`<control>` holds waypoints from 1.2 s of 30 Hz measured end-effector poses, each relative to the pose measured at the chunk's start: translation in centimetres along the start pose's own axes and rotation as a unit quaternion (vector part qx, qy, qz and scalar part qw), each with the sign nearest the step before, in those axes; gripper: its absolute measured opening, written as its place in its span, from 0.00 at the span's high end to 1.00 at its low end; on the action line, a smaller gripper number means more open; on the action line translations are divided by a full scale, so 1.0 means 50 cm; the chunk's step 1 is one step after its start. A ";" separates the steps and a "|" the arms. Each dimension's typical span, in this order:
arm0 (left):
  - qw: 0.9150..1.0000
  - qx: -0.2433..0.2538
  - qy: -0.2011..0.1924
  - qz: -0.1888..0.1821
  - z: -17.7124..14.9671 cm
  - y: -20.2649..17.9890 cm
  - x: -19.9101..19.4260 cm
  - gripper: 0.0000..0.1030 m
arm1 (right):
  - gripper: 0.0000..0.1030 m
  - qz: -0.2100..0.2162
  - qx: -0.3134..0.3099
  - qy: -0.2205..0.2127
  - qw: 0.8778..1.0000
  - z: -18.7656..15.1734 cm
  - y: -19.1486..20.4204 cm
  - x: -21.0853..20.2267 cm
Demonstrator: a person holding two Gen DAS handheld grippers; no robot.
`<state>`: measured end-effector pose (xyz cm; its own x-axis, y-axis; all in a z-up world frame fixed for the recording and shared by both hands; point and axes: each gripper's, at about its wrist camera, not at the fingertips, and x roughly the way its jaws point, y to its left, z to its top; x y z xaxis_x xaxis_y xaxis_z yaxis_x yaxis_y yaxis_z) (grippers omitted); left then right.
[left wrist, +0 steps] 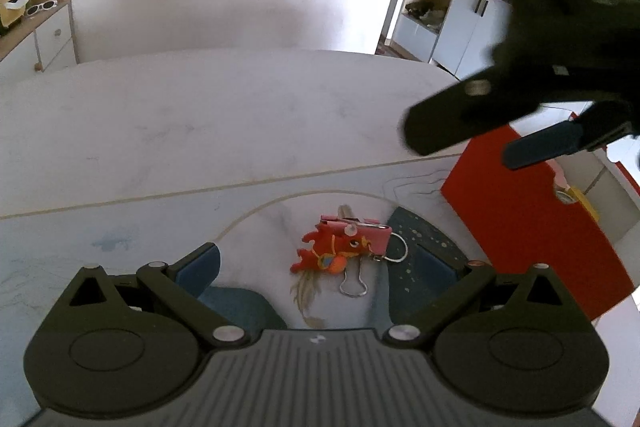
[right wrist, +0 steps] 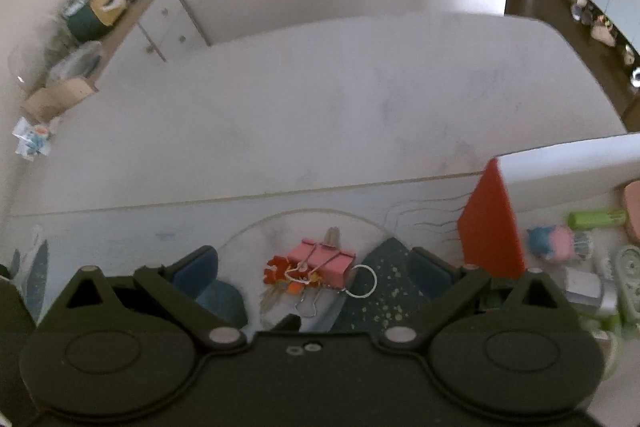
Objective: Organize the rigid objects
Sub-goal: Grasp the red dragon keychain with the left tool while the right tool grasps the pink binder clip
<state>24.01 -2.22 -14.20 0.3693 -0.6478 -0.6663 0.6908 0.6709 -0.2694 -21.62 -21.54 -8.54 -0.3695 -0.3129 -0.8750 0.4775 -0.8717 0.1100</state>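
A pink binder clip point(left wrist: 376, 231) lies on the patterned mat with a red dragon charm point(left wrist: 328, 254) and a key ring attached to it. My left gripper point(left wrist: 316, 257) stands open, with the clip and charm lying between and ahead of its blue pads point(left wrist: 200, 267), untouched. My right gripper point(left wrist: 466, 147) hangs above and to the right of them, blurred. In the right wrist view the same clip point(right wrist: 326, 261) and charm point(right wrist: 278, 273) lie between the spread fingers of my right gripper point(right wrist: 316, 273), which is open and holds nothing.
A red-walled box point(right wrist: 492, 223) stands right of the clip and holds a green tube point(right wrist: 596, 219), a blue and pink toy point(right wrist: 554, 239) and other small things. The white table point(left wrist: 200, 127) stretches behind. A drawer cabinet point(right wrist: 160, 23) is at the back left.
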 end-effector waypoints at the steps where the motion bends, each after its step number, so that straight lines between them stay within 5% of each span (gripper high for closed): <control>1: 1.000 0.001 0.000 0.001 0.000 0.000 0.003 0.00 | 0.03 -0.005 0.002 0.007 1.000 0.003 0.000 0.014; 24: 1.000 -0.016 -0.006 0.009 -0.025 -0.012 0.082 0.01 | 0.29 -0.023 0.031 0.089 0.995 0.027 0.023 0.161; 36: 1.000 -0.015 -0.005 0.004 -0.026 -0.011 0.082 0.22 | 0.37 -0.047 0.027 0.092 0.994 0.028 0.044 0.170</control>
<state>24.34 -4.76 -17.68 0.3816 -0.6459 -0.6612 0.6691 0.6866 -0.2844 -24.82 -26.64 -15.08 -0.2565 -0.1588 -0.9534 0.4029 -0.9142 0.0438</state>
